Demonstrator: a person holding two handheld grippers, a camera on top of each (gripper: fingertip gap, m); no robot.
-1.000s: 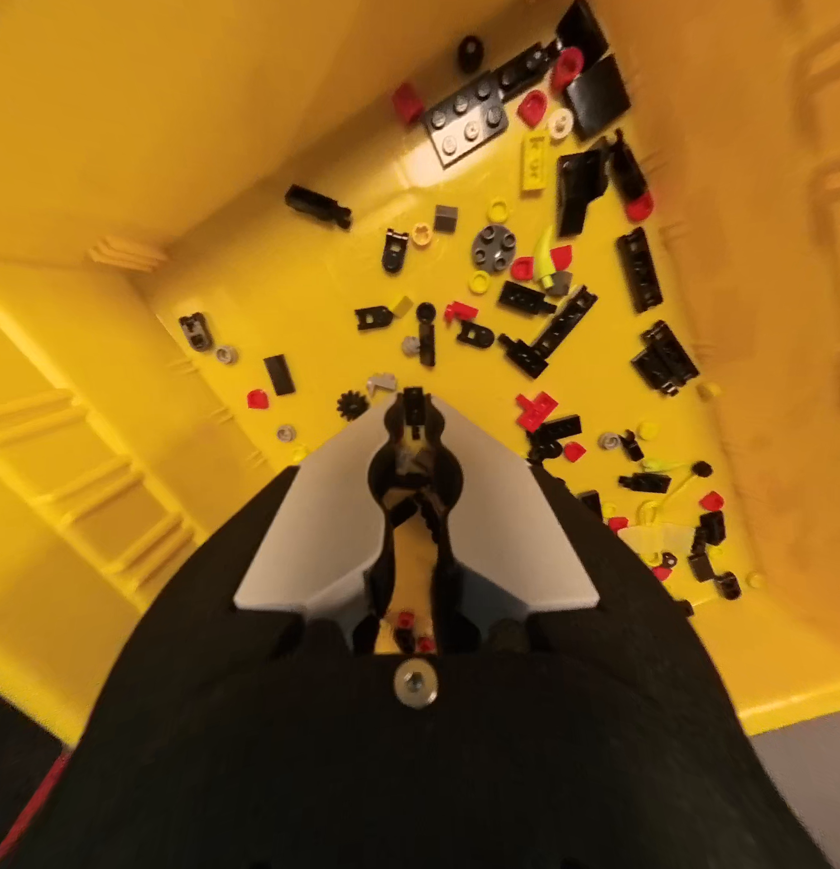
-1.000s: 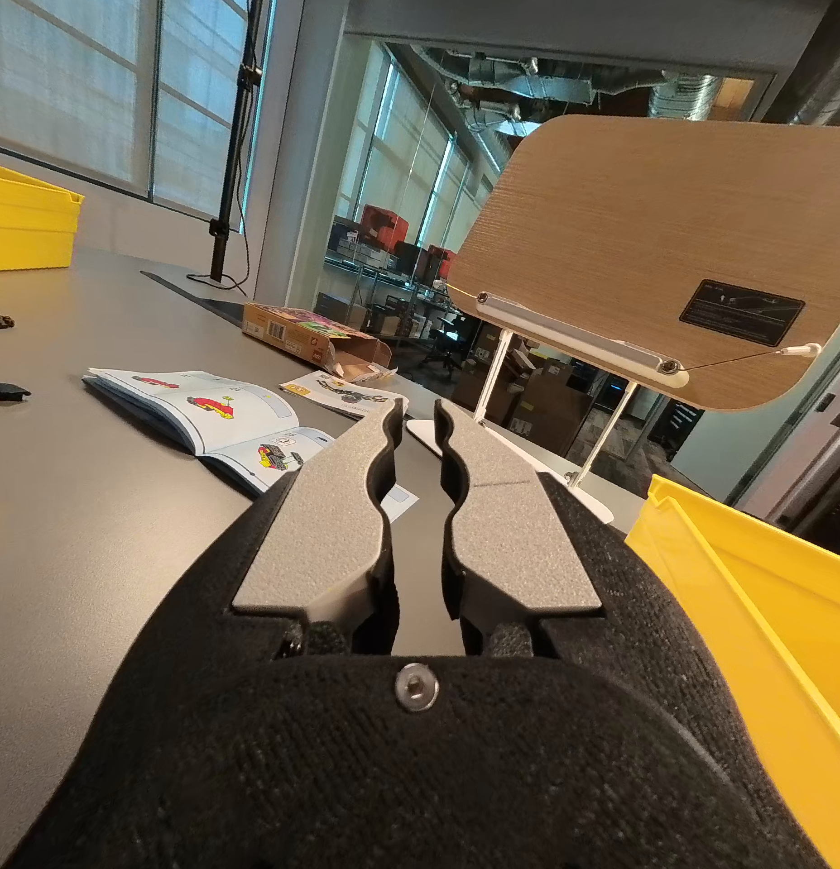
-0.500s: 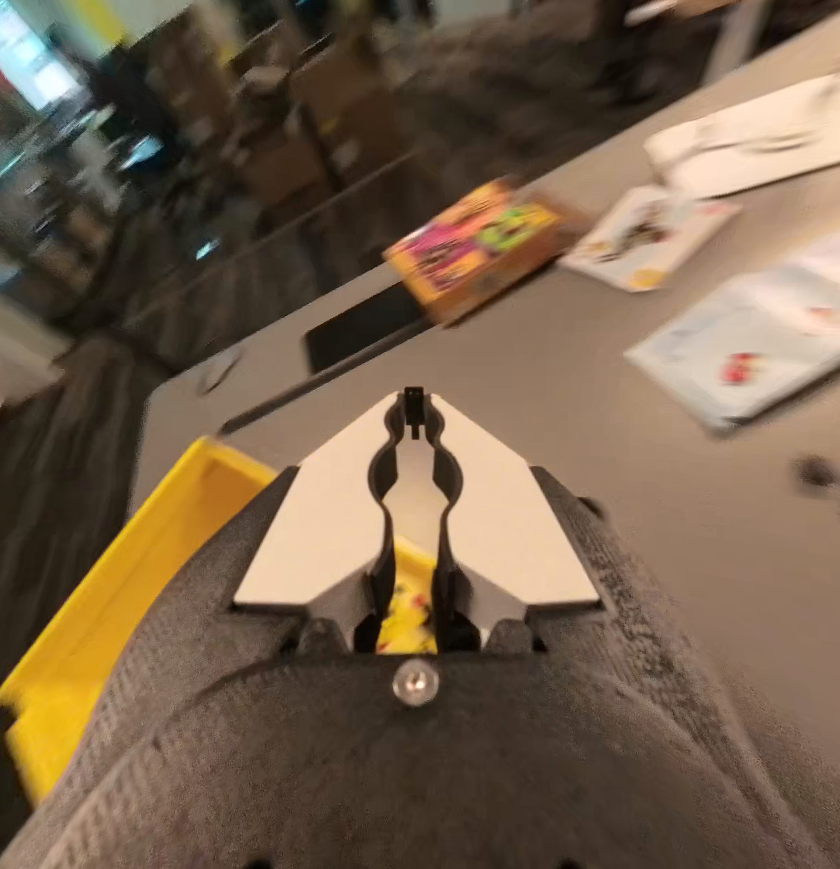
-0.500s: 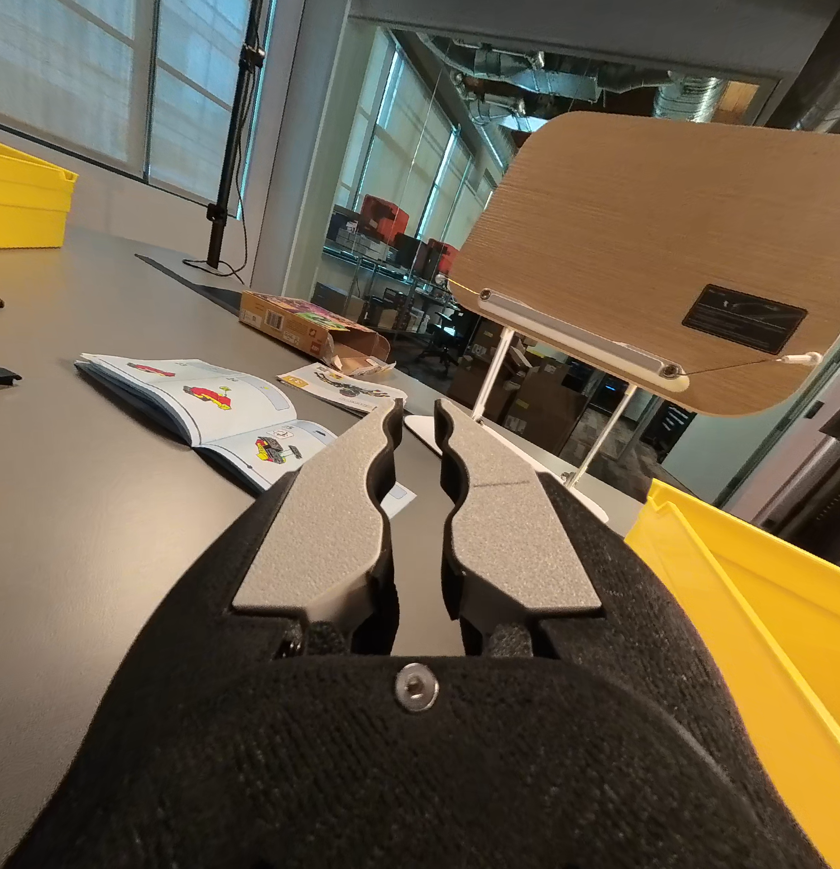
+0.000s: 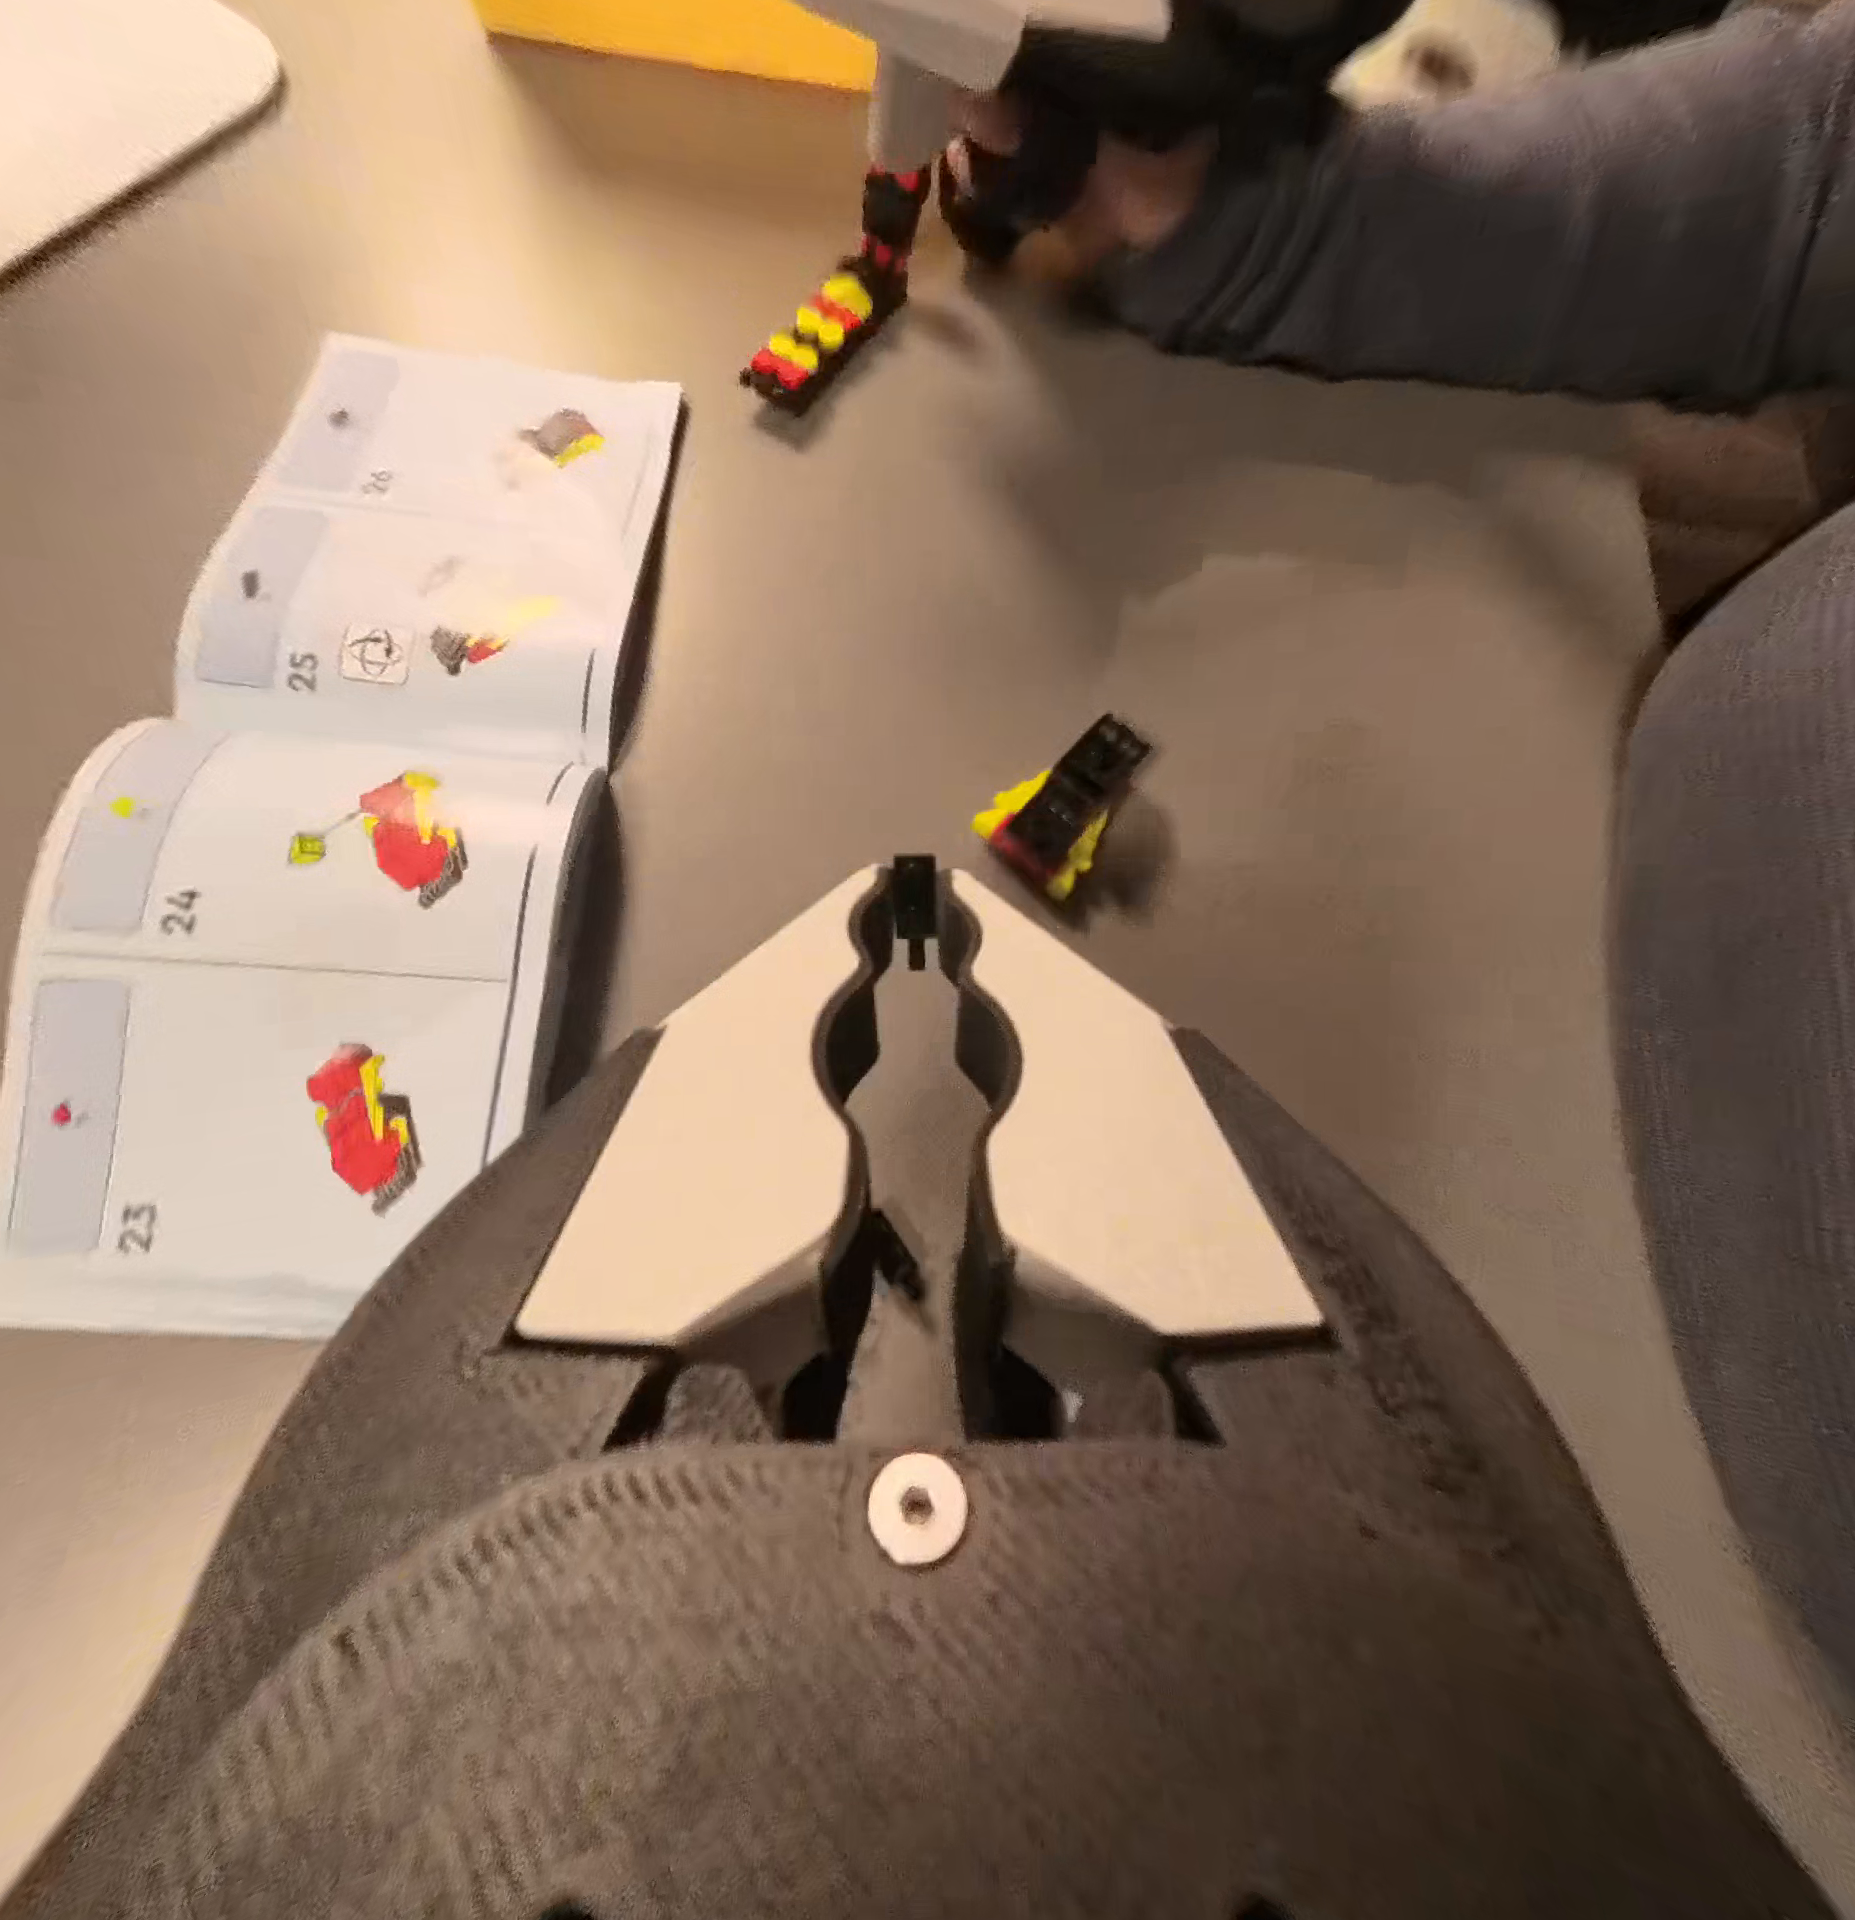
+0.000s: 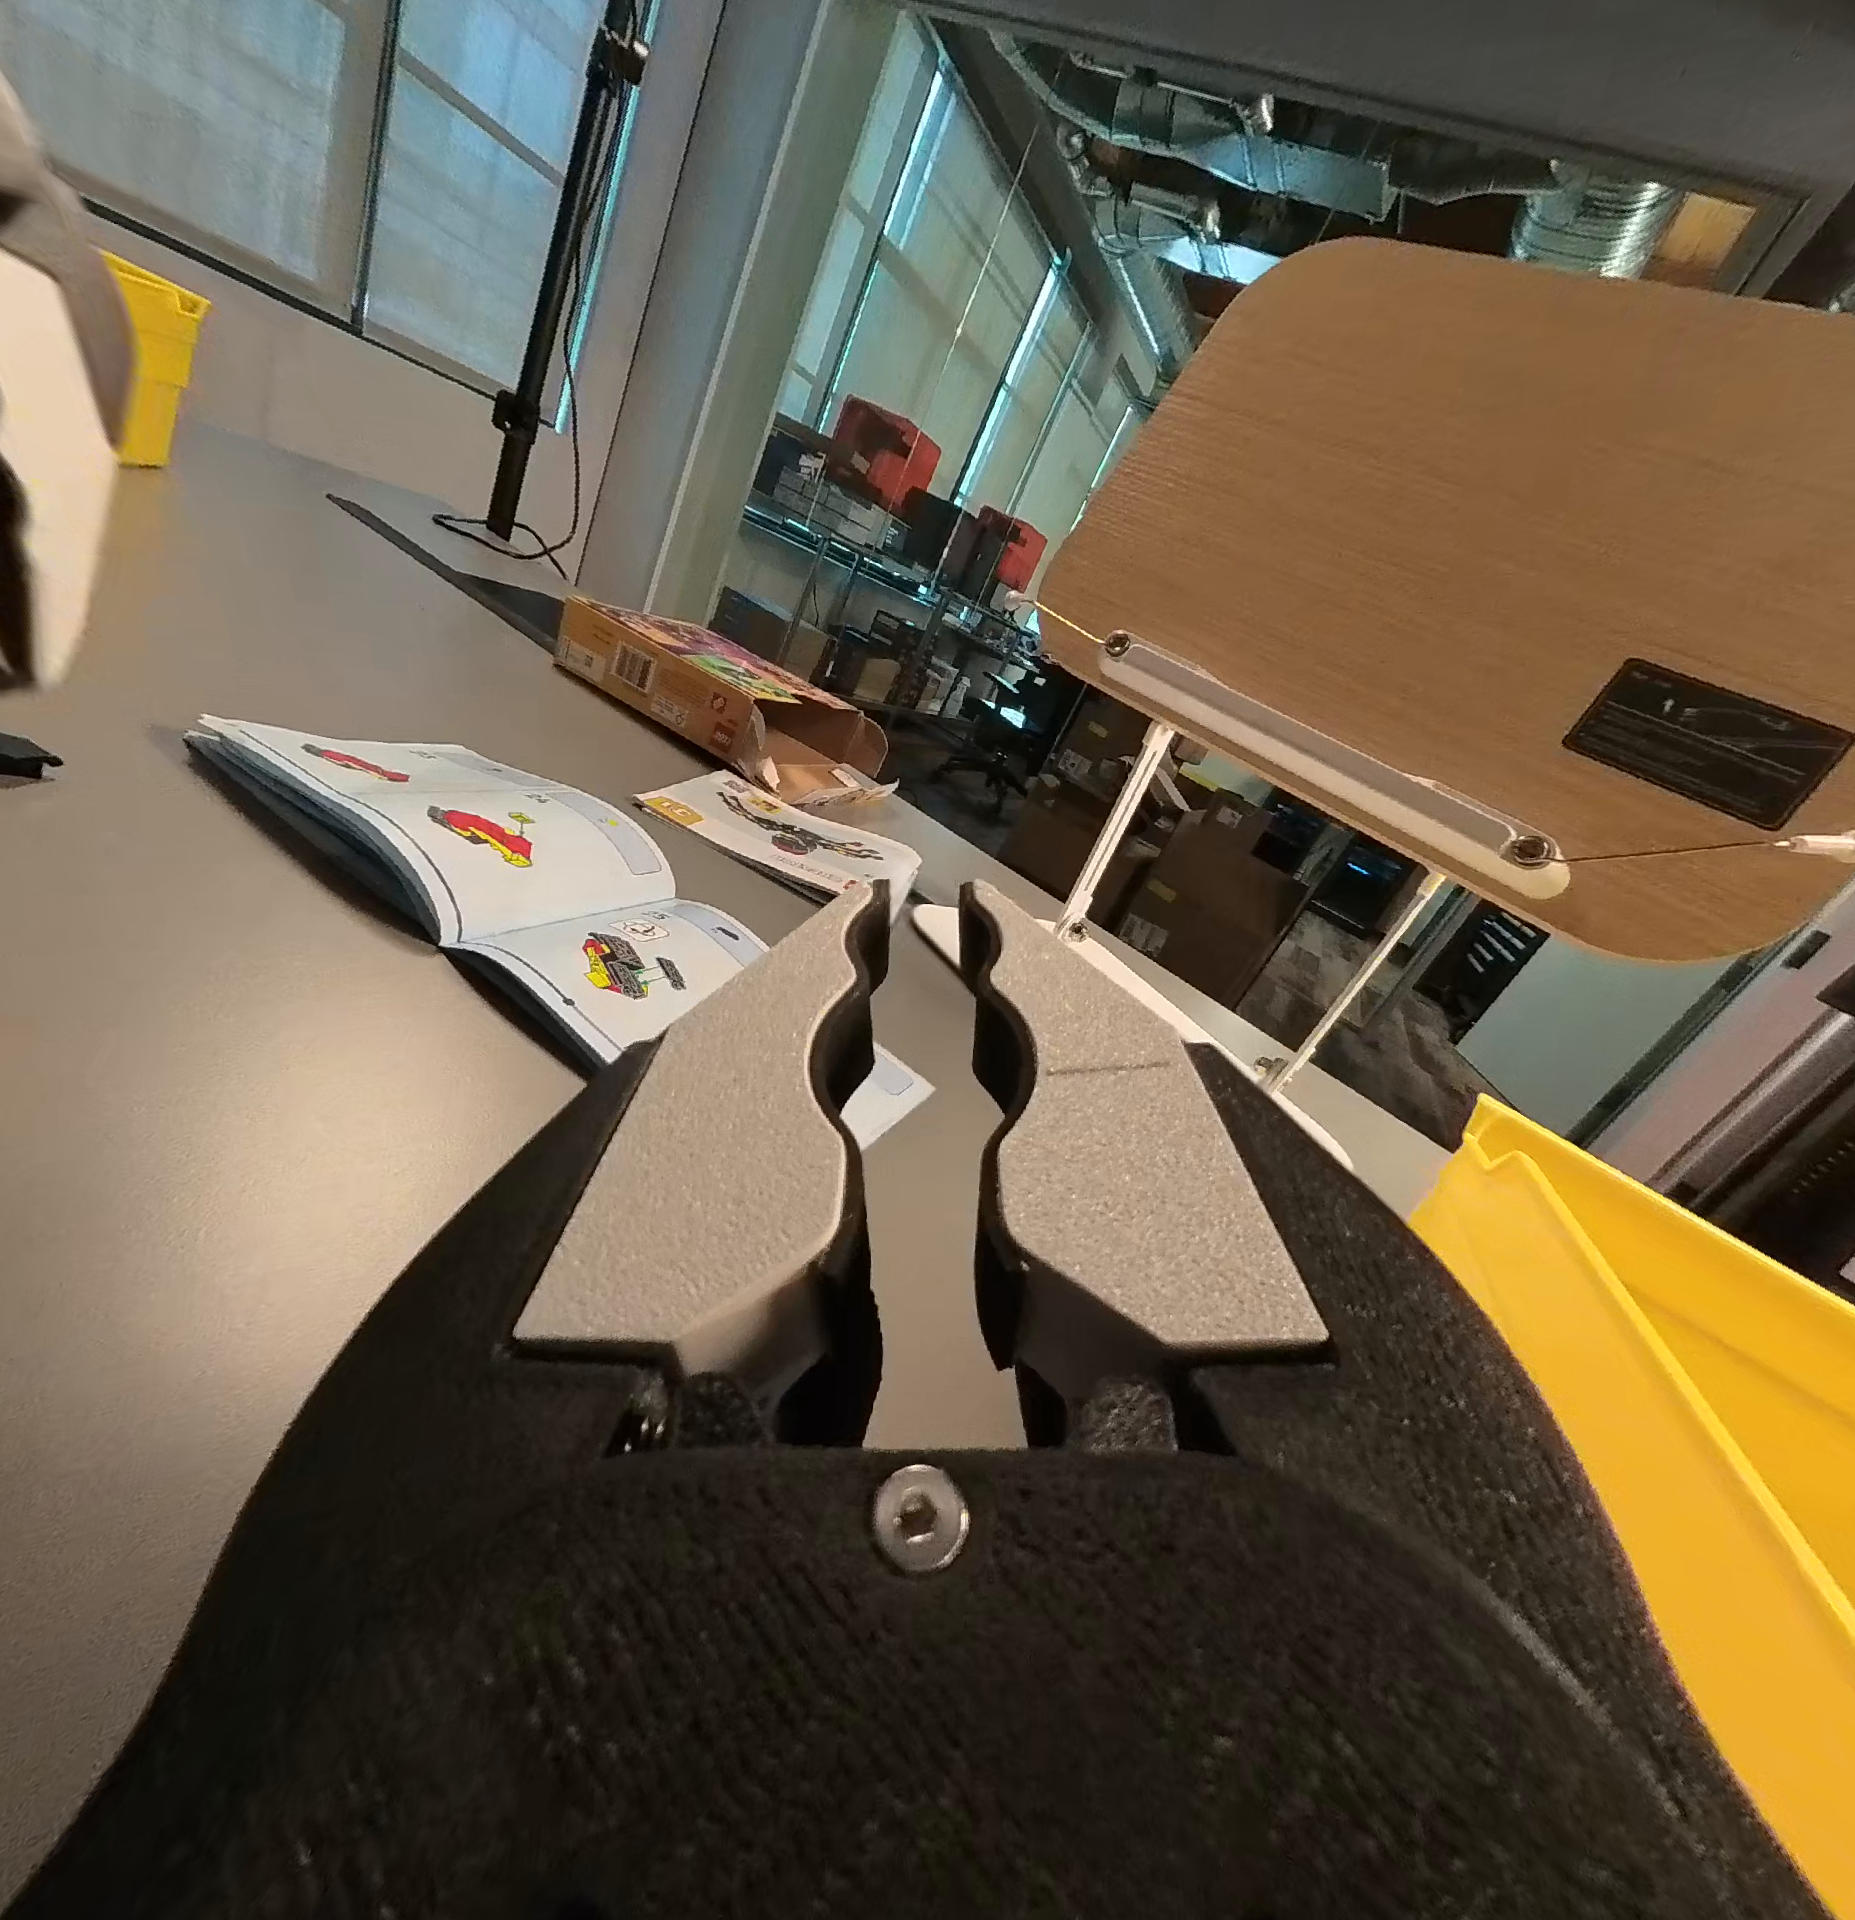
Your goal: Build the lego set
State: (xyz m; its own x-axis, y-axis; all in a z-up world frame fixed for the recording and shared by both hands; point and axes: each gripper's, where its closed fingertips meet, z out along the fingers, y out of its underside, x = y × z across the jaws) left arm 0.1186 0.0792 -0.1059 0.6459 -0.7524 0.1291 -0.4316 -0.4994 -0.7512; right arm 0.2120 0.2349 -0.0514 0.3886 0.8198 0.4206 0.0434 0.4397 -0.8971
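Risk: small black lego piece point(image 5: 912, 902) pinched only at the tips of left gripper point(image 5: 912, 914) may twist or drop over grey table point(image 5: 1266, 1039); black-and-yellow sub-assembly point(image 5: 1066, 805) lies just beyond; right gripper point(image 6: 925, 904) rests slightly parted, empty.

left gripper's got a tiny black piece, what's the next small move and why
Probably ease the left hand-held gripper forward and right, down toward the small black-and-yellow assembly. Its tips are shut on a small black piece, and that assembly lies on the table just ahead. Where the piece attaches is too blurred to tell, so check the open booklet first.
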